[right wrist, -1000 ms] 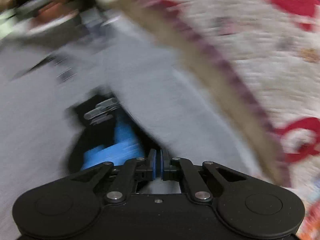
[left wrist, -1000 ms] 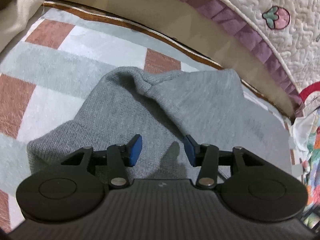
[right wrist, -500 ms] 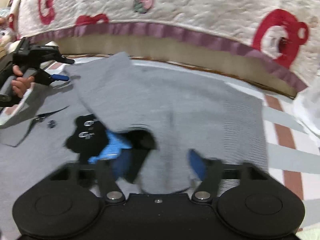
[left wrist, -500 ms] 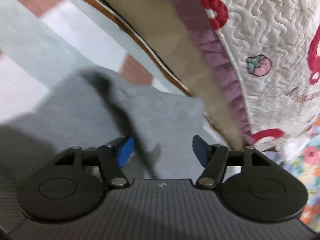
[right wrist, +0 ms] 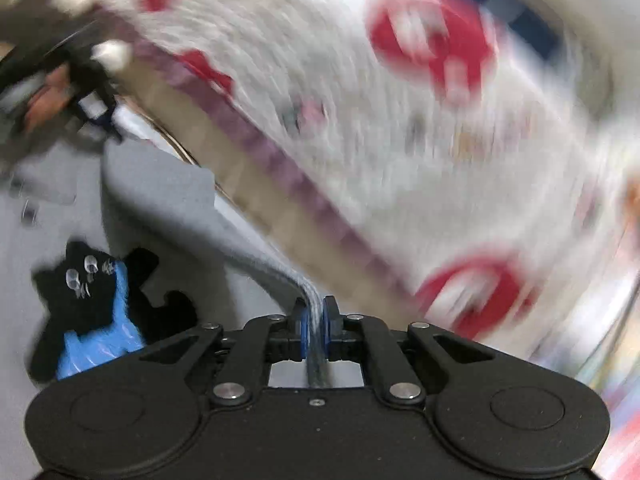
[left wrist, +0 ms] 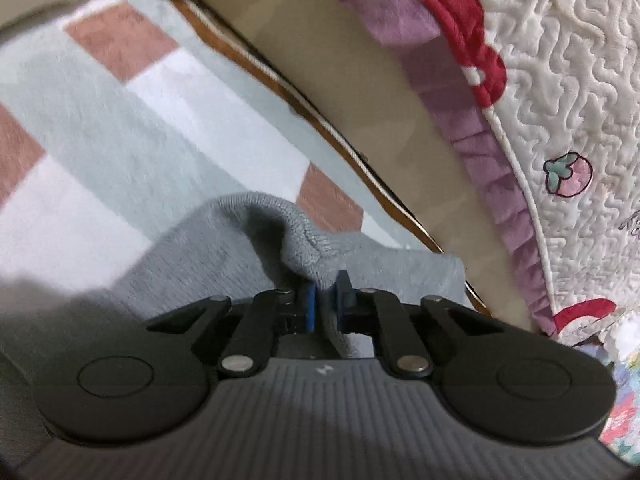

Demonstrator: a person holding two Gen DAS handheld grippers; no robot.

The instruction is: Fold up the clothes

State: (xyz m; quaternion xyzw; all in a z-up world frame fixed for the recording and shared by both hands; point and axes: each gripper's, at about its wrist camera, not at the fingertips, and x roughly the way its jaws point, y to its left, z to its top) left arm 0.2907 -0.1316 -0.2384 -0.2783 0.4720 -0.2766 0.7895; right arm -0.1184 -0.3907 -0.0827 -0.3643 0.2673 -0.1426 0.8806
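The soft grey knitted sweater [left wrist: 224, 264] looks limp, so both the left gripper [left wrist: 323, 300] and the right gripper [right wrist: 315, 322] pinch its edges with closed fingers.

Left gripper [left wrist: 324, 300]: black two-finger unit with blue pads [left wrist: 307, 307], jaws drawn nearly together, a fold of grey knit fabric [left wrist: 308, 240] pinched between them. Linkage arms angle inward toward the centre.

Right gripper [right wrist: 316, 322]: same black build, blue pads [right wrist: 305, 330] closed on a thin edge of grey fabric [right wrist: 316, 308] running straight between the fingers. The view is heavily motion-blurred.

At the upper left of the right wrist view, a blurred bare hand [right wrist: 46, 94] grips a dark handle; finger positions cannot be made out.
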